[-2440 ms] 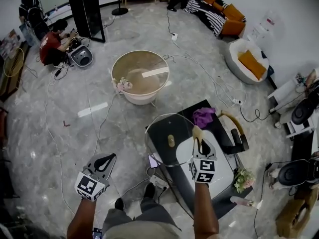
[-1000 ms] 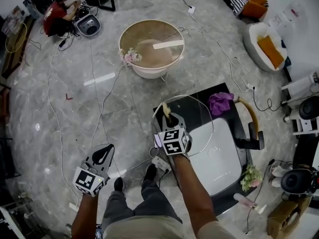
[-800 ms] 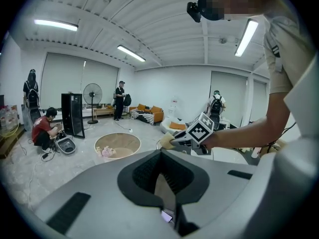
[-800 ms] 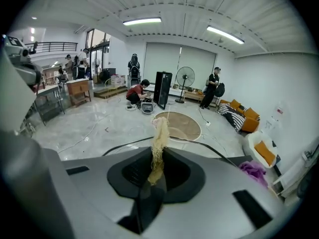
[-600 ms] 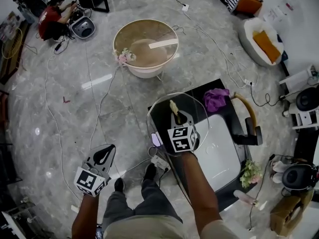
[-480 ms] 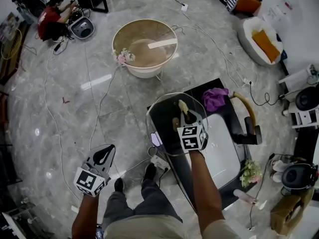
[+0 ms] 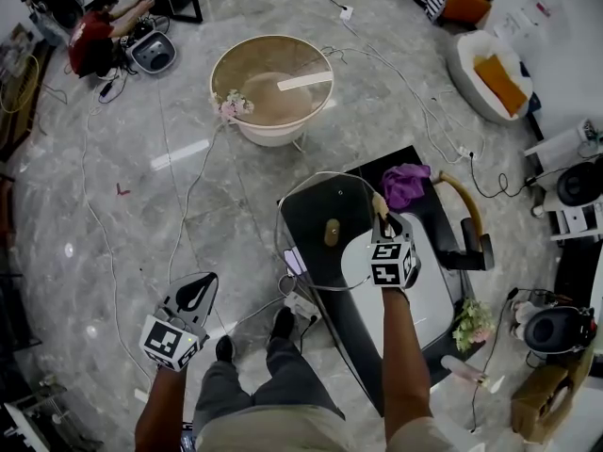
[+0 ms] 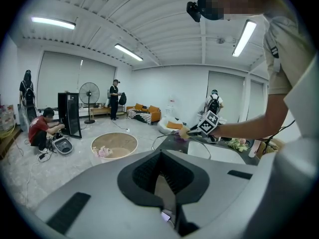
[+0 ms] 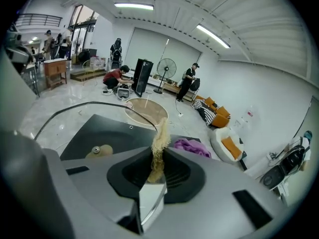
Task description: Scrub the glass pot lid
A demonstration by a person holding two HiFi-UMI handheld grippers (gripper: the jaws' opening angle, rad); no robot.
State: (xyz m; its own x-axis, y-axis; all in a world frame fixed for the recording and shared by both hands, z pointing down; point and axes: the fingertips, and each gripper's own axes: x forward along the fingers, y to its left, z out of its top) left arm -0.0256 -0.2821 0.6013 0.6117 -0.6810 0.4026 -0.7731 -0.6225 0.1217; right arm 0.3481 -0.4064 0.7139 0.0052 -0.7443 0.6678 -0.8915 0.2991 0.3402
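Note:
The round glass pot lid [image 7: 311, 252] lies flat on the black counter [image 7: 306, 207], its tan knob [image 7: 331, 232] at the centre. My right gripper [image 7: 381, 213] is shut on a beige fibrous scrubber [image 7: 379, 201], which sits at the lid's right rim. In the right gripper view the scrubber [image 9: 159, 133] sticks up between the jaws, with the lid's rim [image 9: 75, 107] and knob [image 9: 99, 151] to the left. My left gripper [image 7: 195, 296] hangs low at the left over the floor, far from the lid, shut and holding nothing [image 8: 169, 203].
A white basin [image 7: 424, 295] sits right of the lid, with a purple cloth [image 7: 407, 183] and a curved faucet [image 7: 464, 226] behind it. A phone [image 7: 293, 262] lies by the lid's left edge. Cables [image 7: 198, 205] cross the floor; a round table [image 7: 273, 85] stands beyond.
My right gripper has swept the scrubber across the lid from its left part, past the knob, to the right rim. The left gripper has stayed put.

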